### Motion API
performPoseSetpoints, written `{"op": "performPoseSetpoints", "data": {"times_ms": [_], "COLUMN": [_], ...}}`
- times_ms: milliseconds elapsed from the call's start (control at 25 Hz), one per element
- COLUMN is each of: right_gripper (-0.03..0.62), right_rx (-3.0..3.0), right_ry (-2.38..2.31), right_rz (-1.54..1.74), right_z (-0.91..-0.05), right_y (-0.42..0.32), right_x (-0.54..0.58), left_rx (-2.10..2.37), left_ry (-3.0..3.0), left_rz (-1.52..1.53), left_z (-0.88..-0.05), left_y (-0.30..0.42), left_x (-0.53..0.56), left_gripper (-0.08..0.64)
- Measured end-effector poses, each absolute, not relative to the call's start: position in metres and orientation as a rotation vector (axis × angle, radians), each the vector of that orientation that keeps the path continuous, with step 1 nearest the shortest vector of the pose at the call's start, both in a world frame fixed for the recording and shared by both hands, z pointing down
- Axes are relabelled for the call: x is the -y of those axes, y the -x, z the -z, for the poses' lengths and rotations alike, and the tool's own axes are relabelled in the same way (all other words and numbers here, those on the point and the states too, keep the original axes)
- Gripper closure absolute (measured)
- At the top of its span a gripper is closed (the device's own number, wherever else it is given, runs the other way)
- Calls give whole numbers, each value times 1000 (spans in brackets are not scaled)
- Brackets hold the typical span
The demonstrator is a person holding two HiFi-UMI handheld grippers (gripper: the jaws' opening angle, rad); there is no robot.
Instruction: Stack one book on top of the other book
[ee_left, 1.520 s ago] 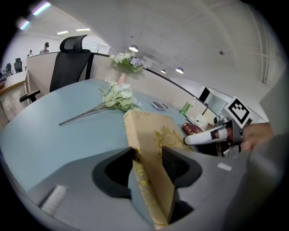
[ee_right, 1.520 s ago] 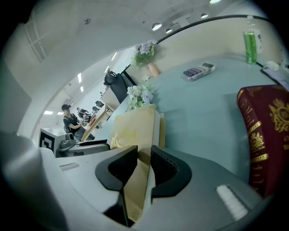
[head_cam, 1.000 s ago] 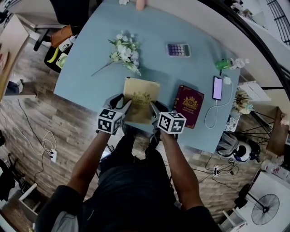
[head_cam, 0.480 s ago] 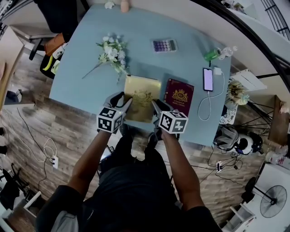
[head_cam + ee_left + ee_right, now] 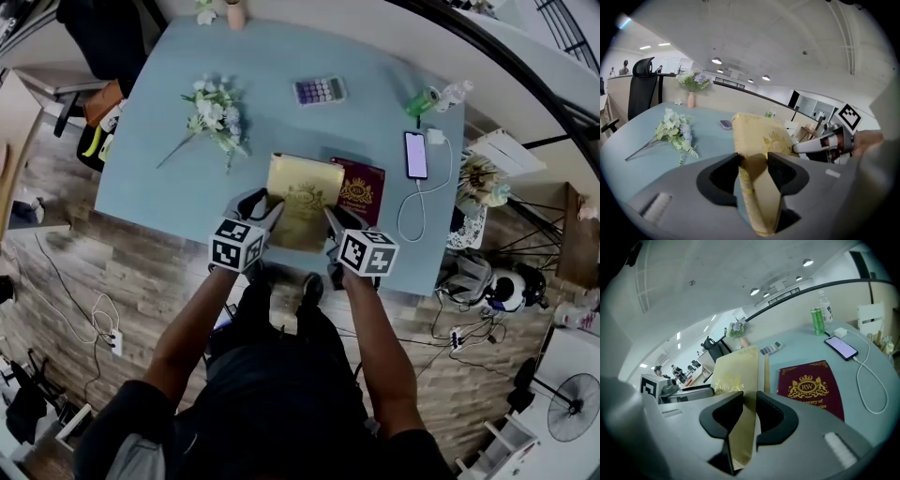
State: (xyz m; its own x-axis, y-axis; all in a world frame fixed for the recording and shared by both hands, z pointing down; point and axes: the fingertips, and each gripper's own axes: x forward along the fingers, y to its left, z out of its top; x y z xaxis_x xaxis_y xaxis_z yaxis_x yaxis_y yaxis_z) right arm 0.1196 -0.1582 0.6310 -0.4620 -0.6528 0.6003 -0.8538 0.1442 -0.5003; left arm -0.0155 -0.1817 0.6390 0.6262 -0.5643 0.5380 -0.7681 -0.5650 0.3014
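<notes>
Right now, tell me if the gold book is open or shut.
Shut: the gold book shows only its crested front cover, and the left gripper and right gripper each pinch its full thickness between their jaws.

An office, by its swivel chair (image 5: 640,93) and ceiling lights (image 5: 716,61)

I log on blue table (image 5: 169,178): flowers (image 5: 214,120), calculator (image 5: 319,91), red book (image 5: 361,186), phone (image 5: 415,155), can (image 5: 419,101), bottle (image 5: 453,92), vase (image 5: 235,15) at far edge.
</notes>
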Motion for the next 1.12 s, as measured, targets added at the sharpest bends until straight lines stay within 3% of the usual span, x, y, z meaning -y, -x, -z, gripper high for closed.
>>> {"op": "performPoseSetpoints", "data": {"times_ms": [1120], "right_gripper": [502], "right_rx": [2075], "right_ry": [-1499], "right_rz": [-1301], "right_z": [-667], "right_y": [-250], "right_x": [167], "left_rx": [932], "left_ry": [-2295], "left_rz": [-597], "left_z": [-671], "left_y": [-115], "left_x": [197], "left_gripper": [316]}}
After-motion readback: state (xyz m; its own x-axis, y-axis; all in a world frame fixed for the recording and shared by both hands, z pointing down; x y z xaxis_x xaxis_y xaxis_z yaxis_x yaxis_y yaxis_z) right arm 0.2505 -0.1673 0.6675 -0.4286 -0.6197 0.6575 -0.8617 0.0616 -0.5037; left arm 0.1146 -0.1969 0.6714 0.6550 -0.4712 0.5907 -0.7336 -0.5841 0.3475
